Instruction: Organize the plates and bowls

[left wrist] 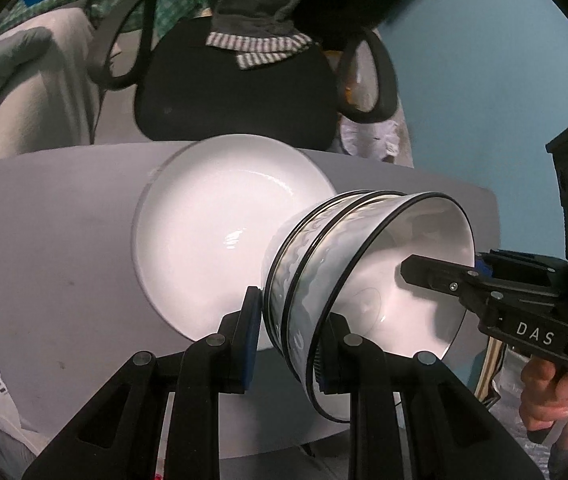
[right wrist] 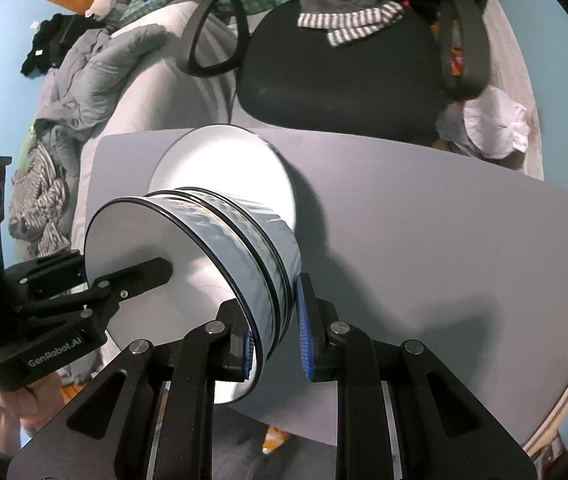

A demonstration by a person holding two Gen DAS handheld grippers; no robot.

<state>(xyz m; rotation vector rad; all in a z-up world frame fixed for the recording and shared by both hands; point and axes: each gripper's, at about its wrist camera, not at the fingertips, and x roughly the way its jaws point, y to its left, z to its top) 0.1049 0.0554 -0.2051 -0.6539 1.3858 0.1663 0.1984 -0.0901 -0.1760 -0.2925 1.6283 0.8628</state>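
A stack of white bowls with black rims and wavy grey bands is held tilted on its side above a white plate on the grey table. My left gripper is shut on the stack's wall, one finger inside, one outside. My right gripper grips the same stack at the opposite rim; it also shows in the left wrist view with a finger inside the top bowl. The plate lies behind the stack in the right wrist view.
A black office chair with grey clothing draped over it stands behind the table's far edge. A grey bed with crumpled clothes lies at the left. Bare grey tabletop extends to the right of the plate.
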